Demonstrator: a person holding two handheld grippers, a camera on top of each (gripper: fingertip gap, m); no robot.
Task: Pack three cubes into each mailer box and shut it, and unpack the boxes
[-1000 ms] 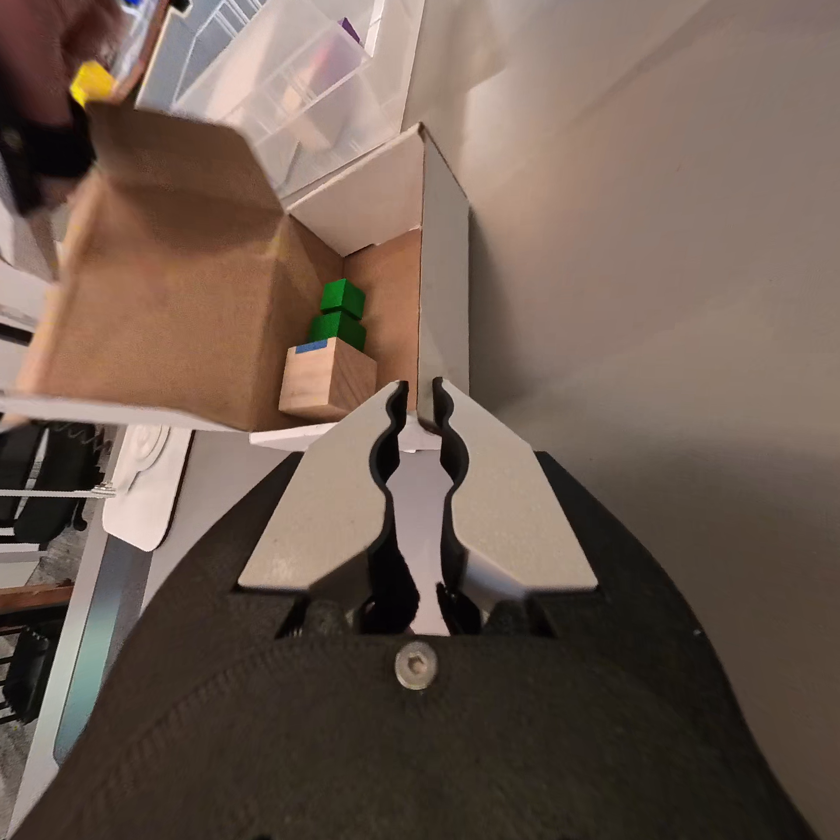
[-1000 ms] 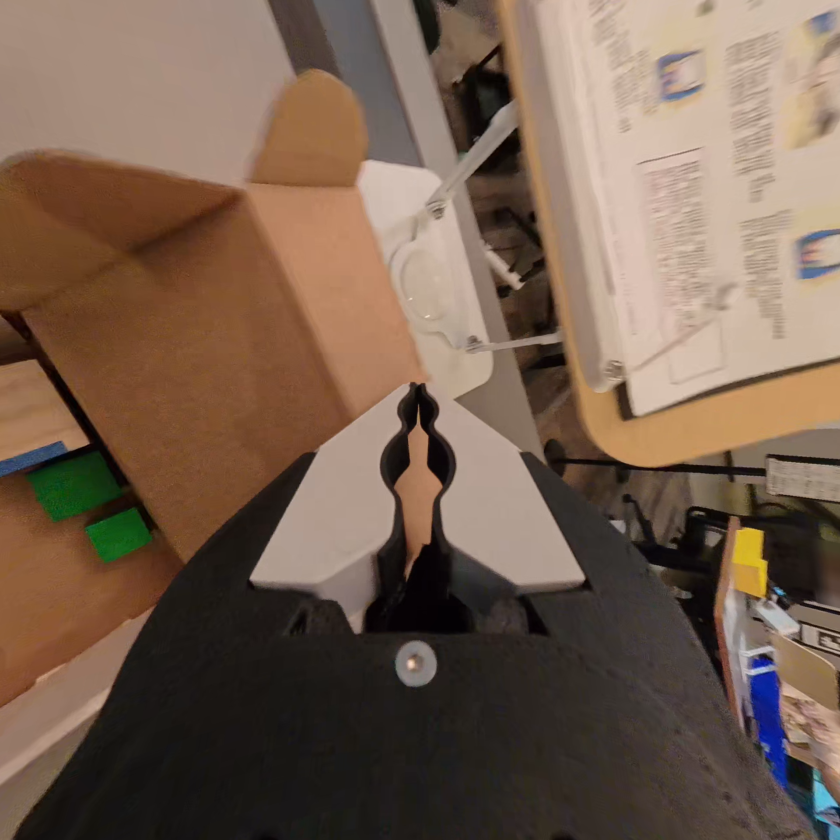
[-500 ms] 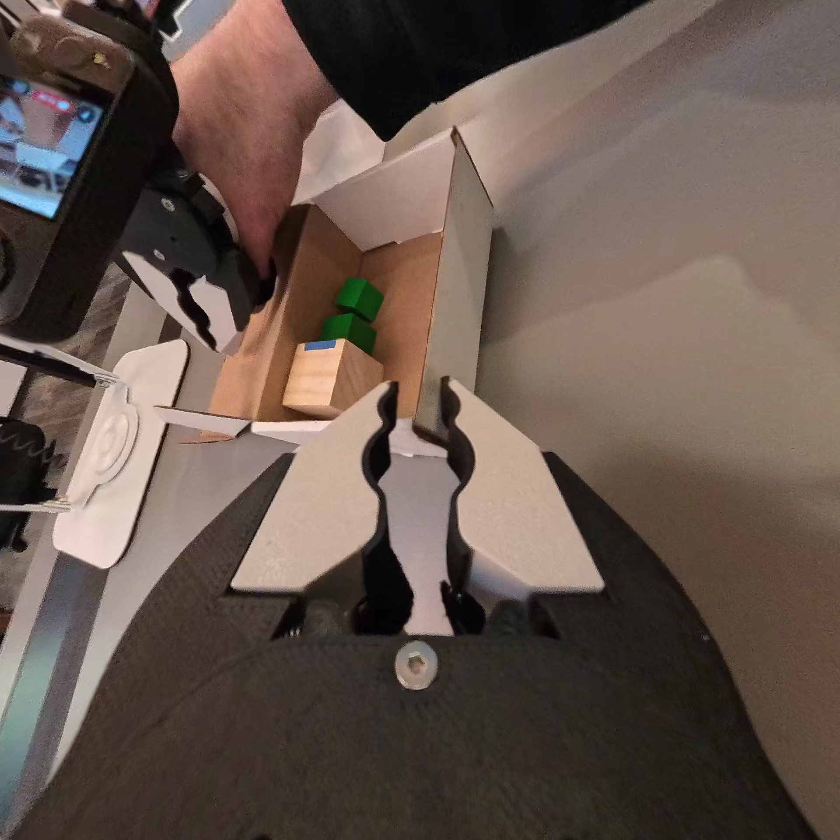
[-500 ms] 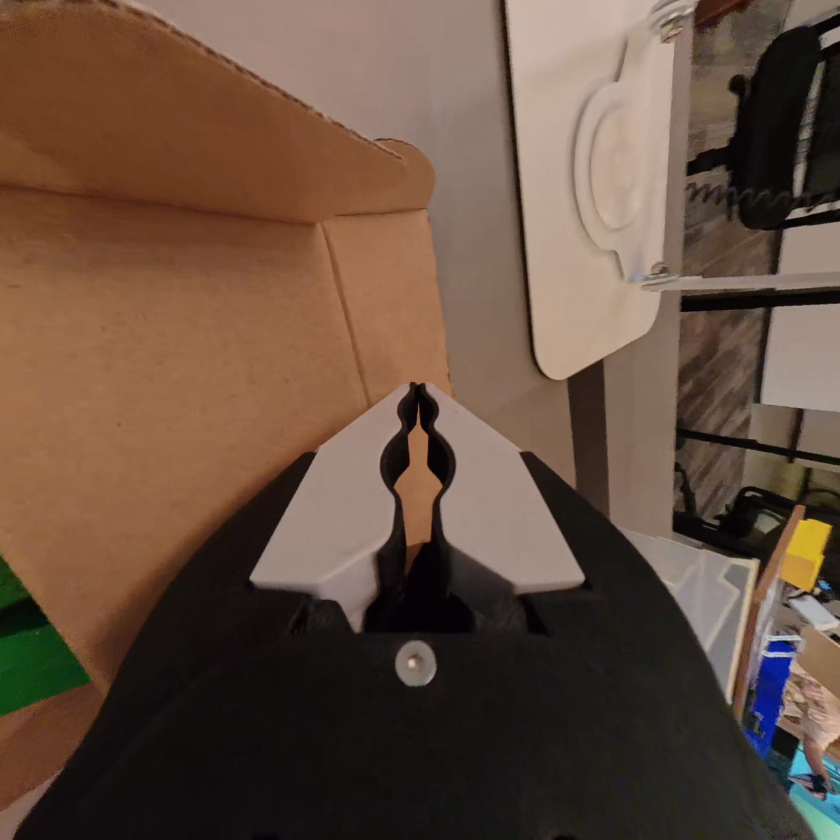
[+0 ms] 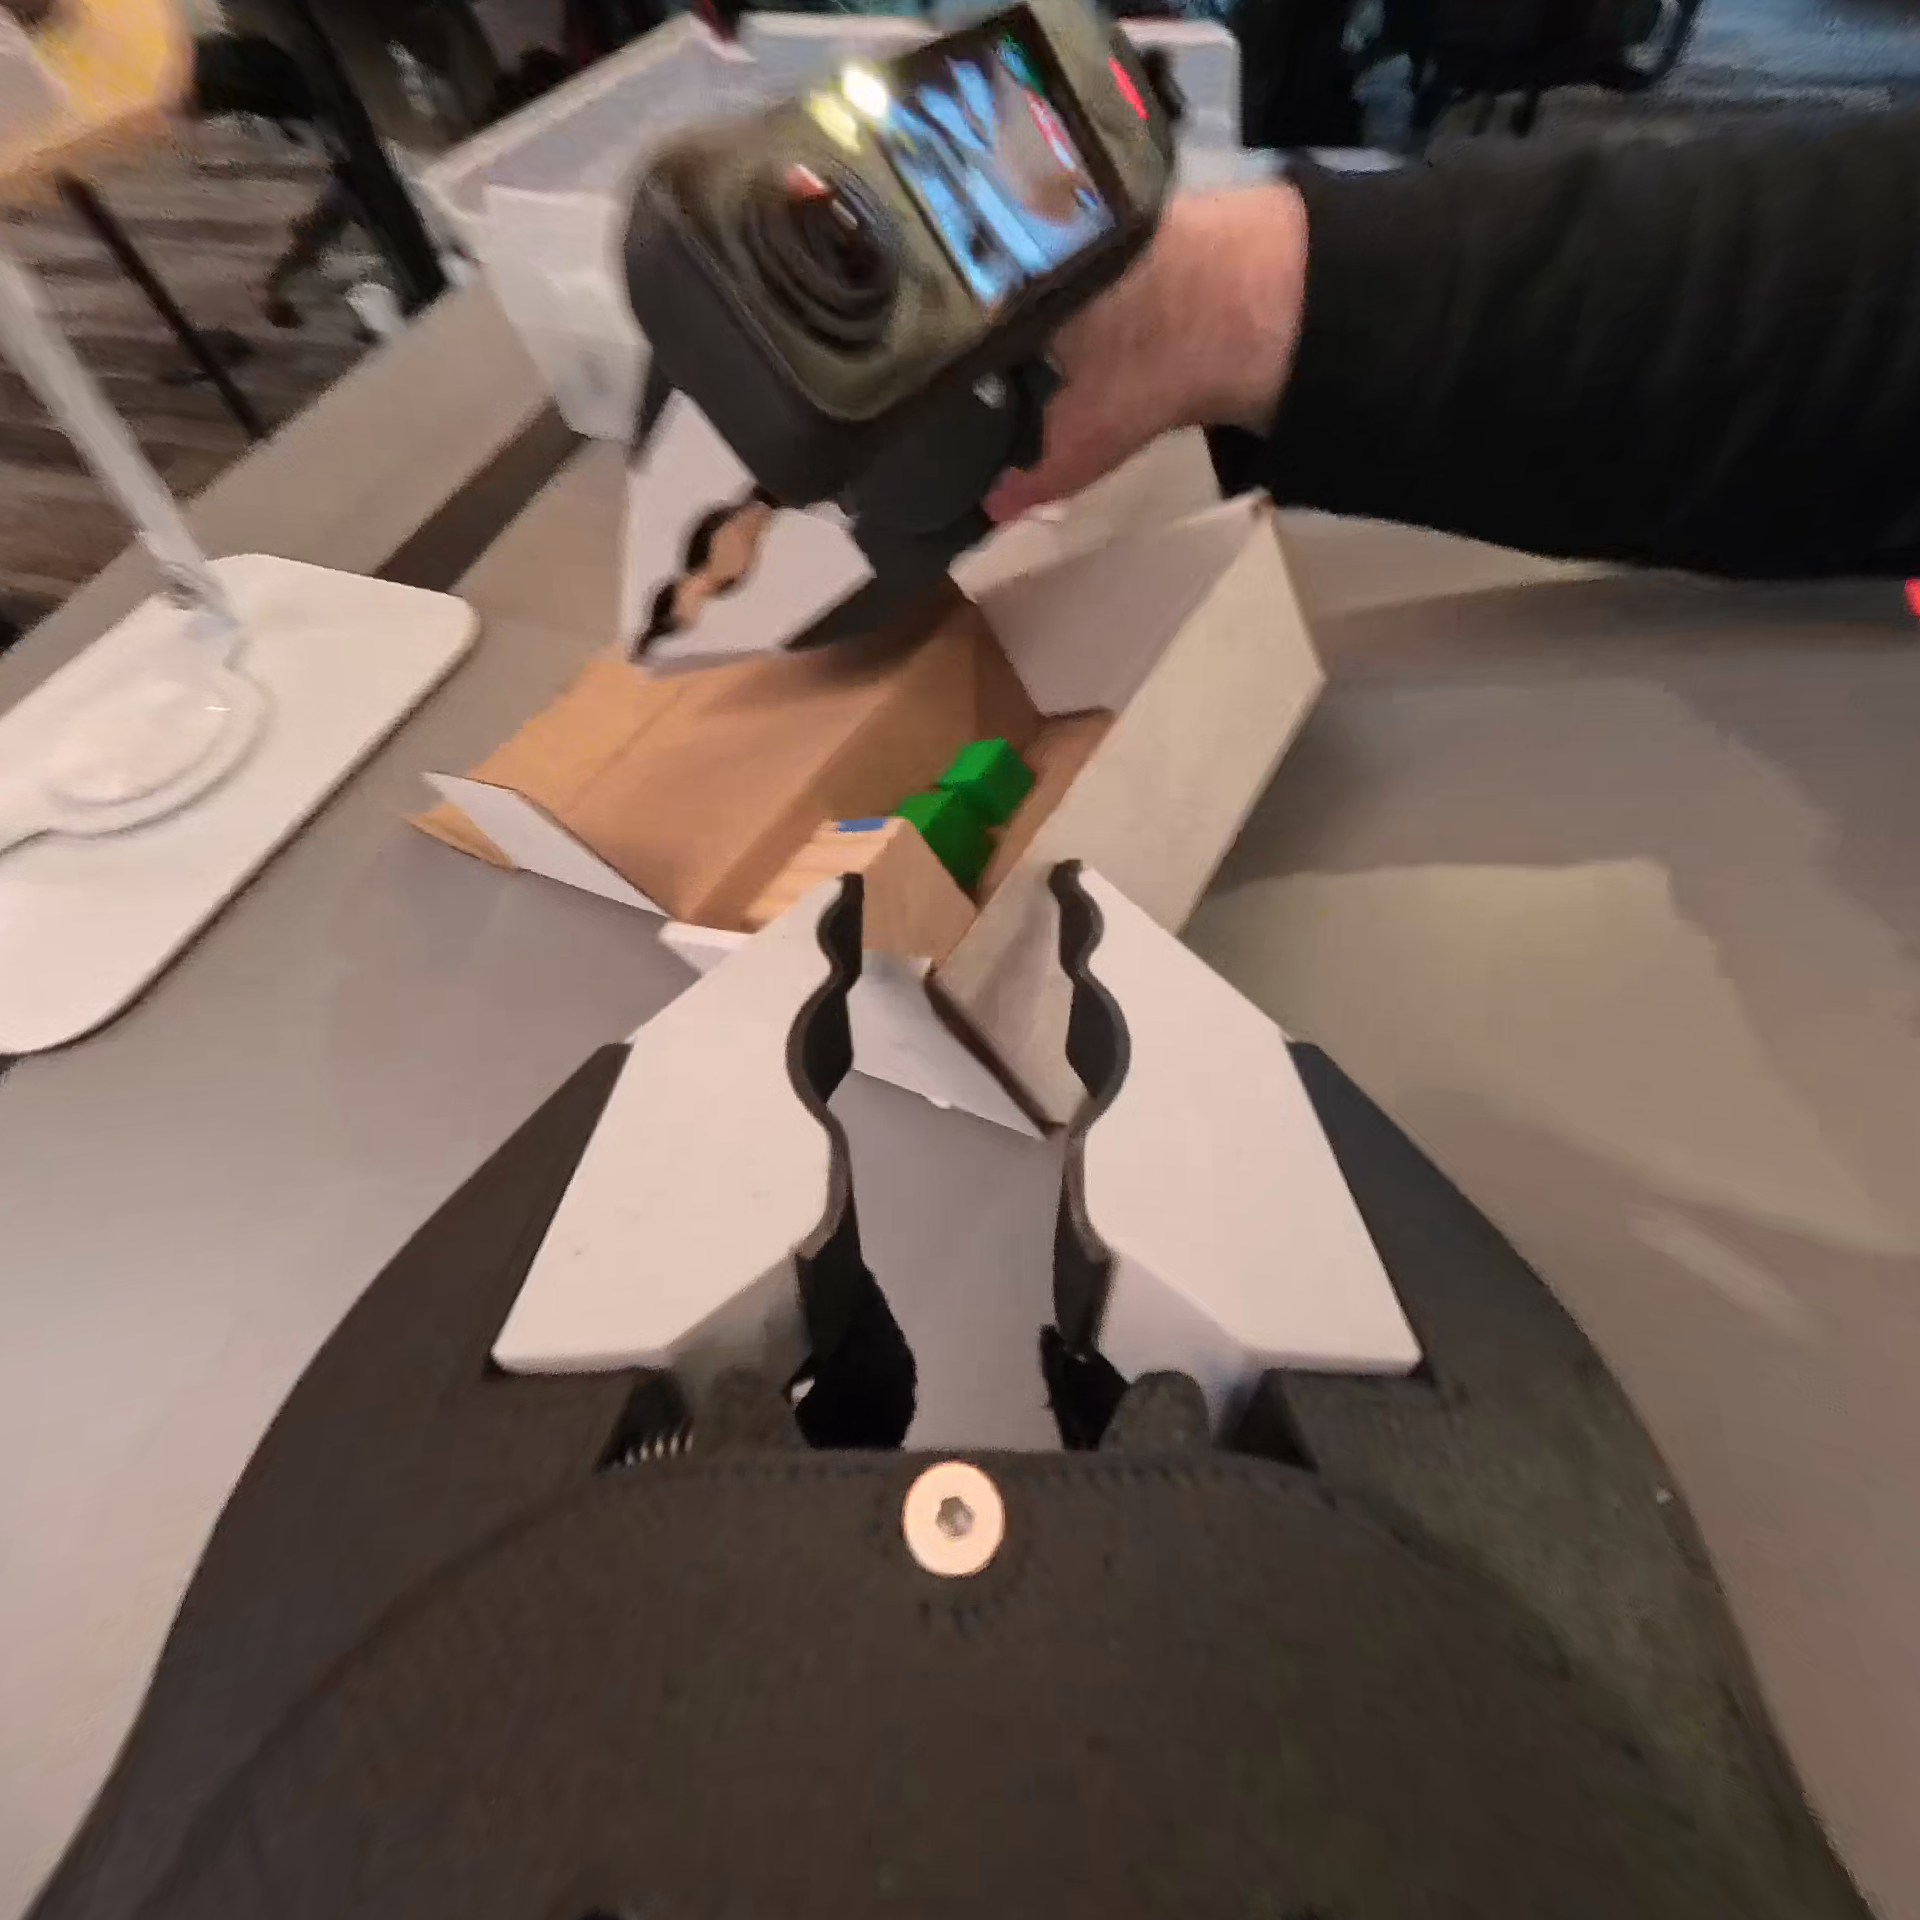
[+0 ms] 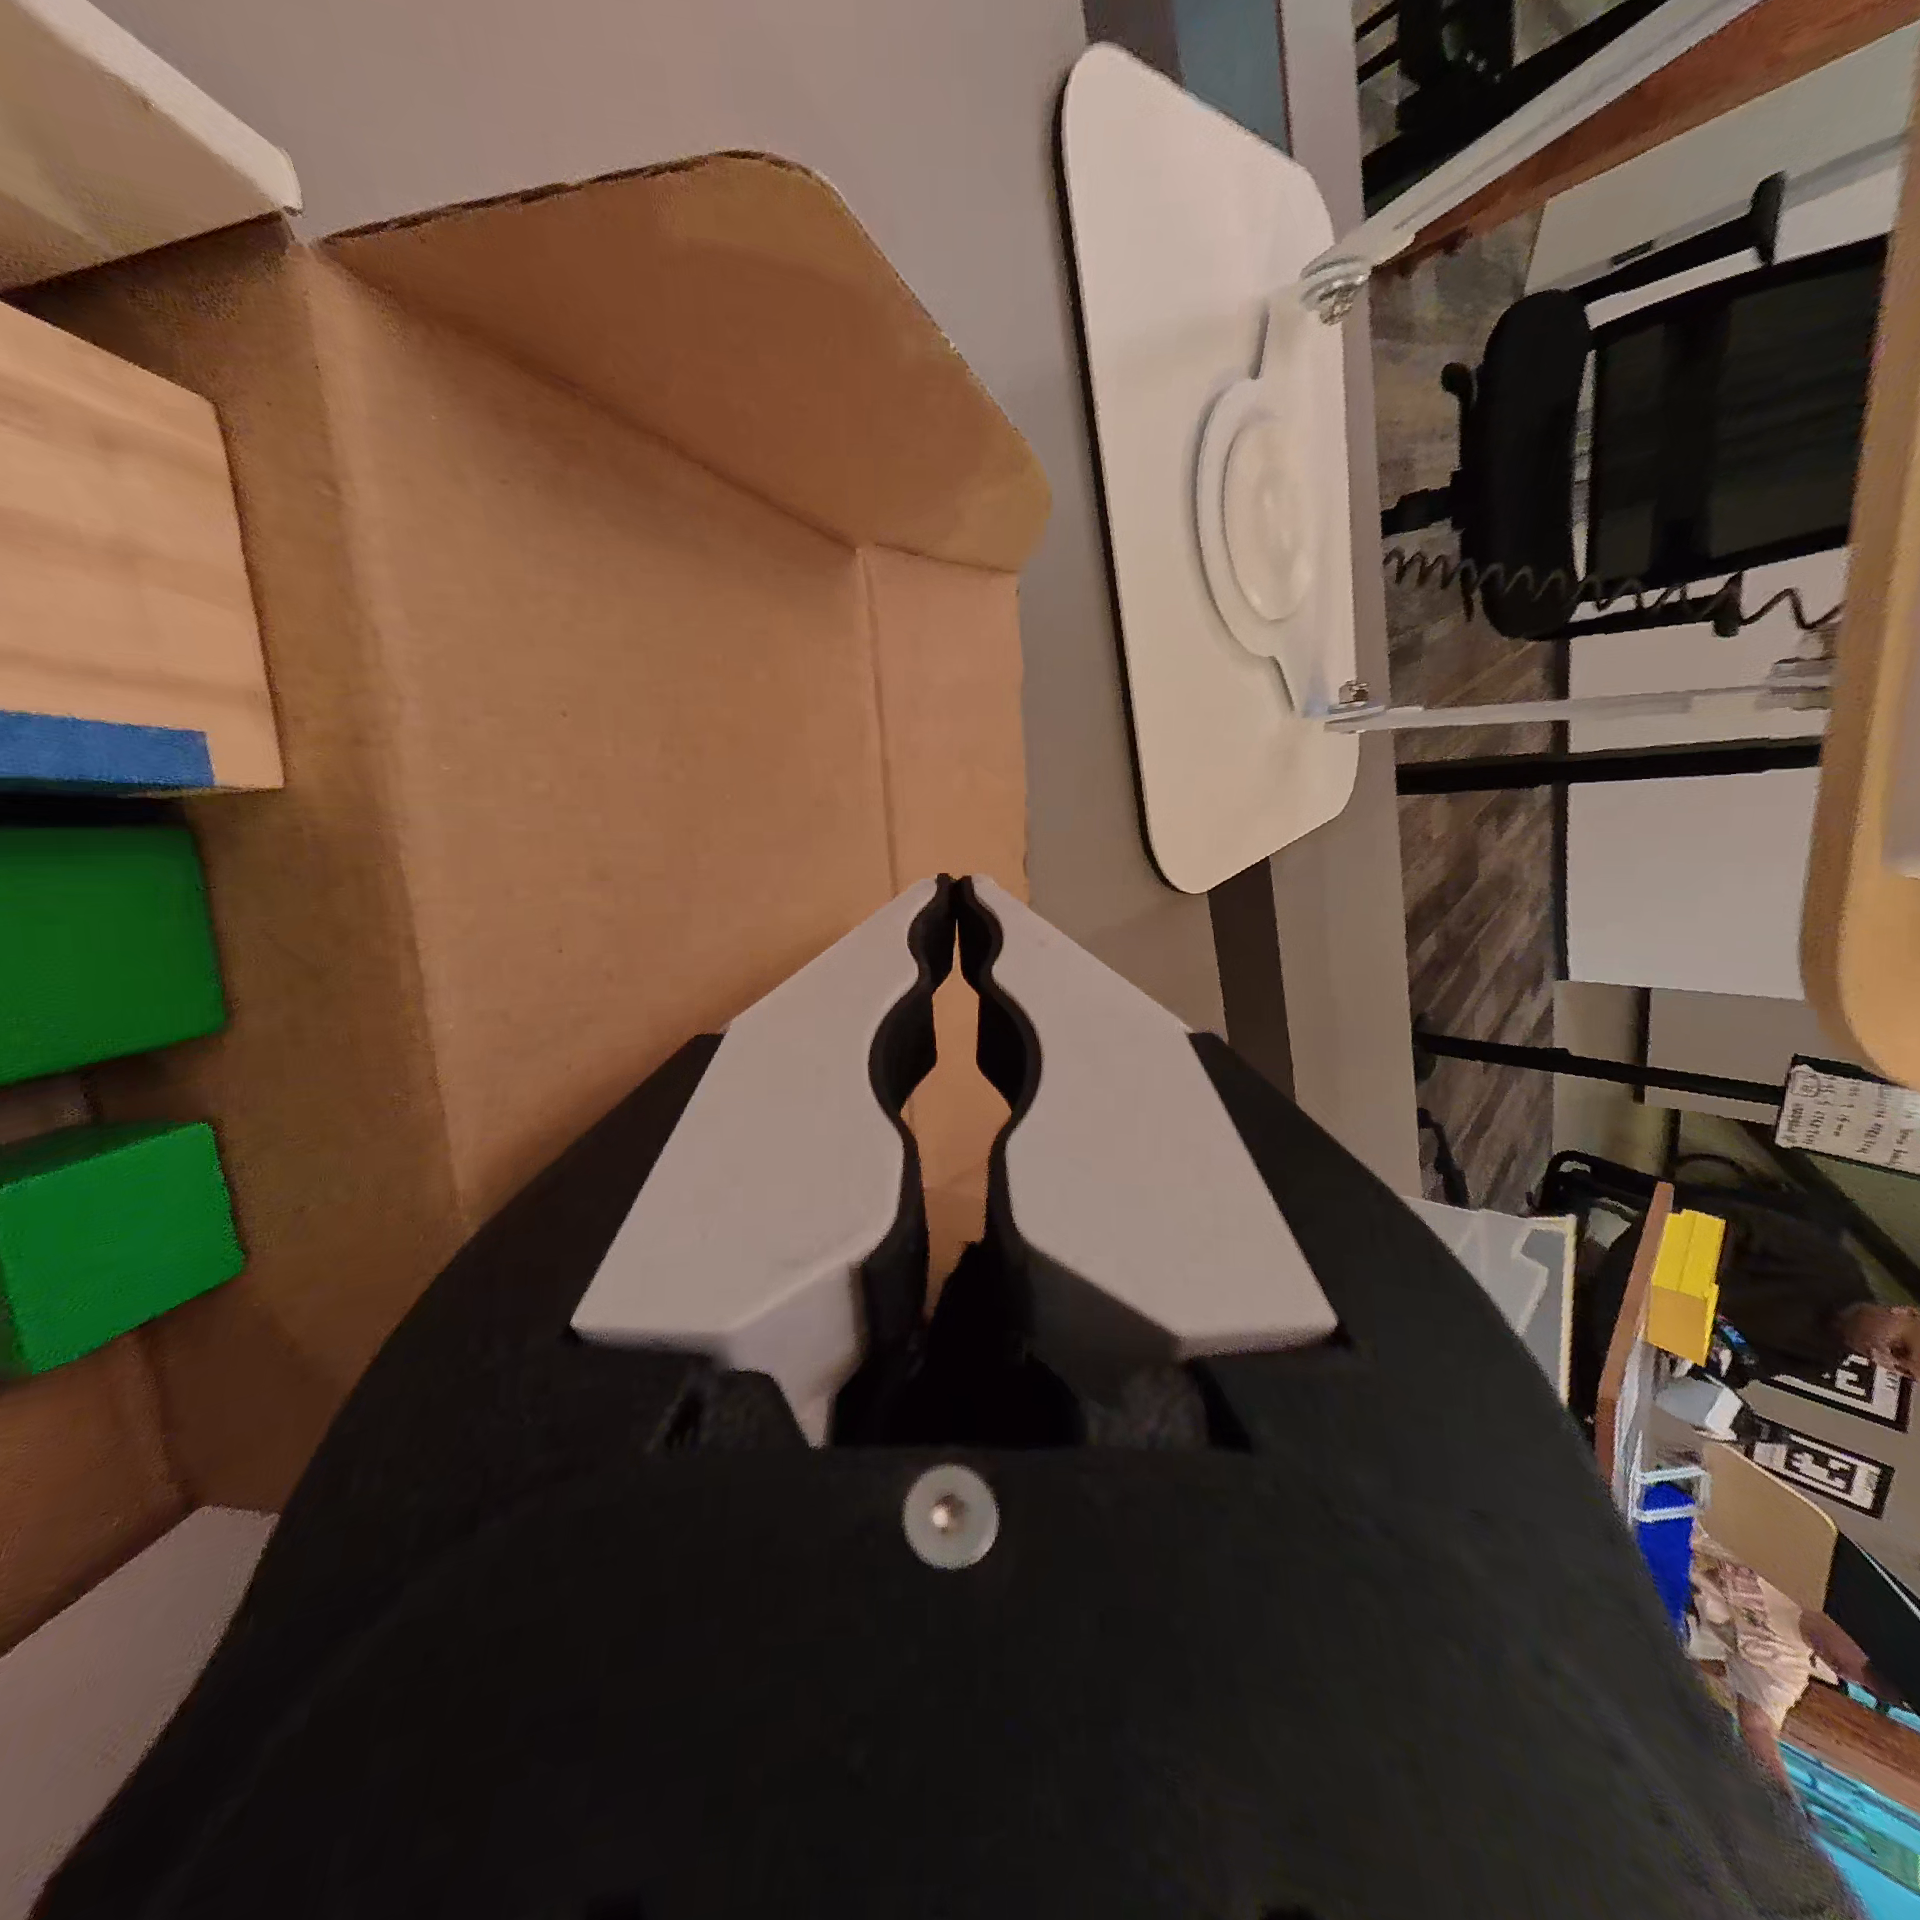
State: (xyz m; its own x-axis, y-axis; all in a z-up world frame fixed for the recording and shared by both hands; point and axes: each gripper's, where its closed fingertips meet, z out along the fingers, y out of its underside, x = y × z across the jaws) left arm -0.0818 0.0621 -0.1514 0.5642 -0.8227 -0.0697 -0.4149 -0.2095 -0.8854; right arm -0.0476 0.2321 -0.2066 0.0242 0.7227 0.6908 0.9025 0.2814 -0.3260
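Straddling the box (image 5: pixel 1174 769) wall at frame centre with the spread left hand-held gripper (image 5: pixel 954 899); pinching its flap (image 6: pixel 644 582) with the pressed-together right hand-held gripper (image 6: pixel 954 883); judging cardboard light, bendable, best gripped by edges.

Grey table (image 5: pixel 312 1091) carries a flat white rounded base plate (image 5: pixel 156 769), a clear round disc set in it, a thin metal arm (image 5: pixel 94 436) rising off it. Same plate (image 6: pixel 1195 468) sits near the table edge in the right wrist view. Beyond the edge: wood-look floor (image 6: pixel 1475 935), black chair (image 6: pixel 1538 457), yellow block (image 6: pixel 1688 1288) on a cluttered shelf, clear plastic bin (image 6: pixel 1496 1268).
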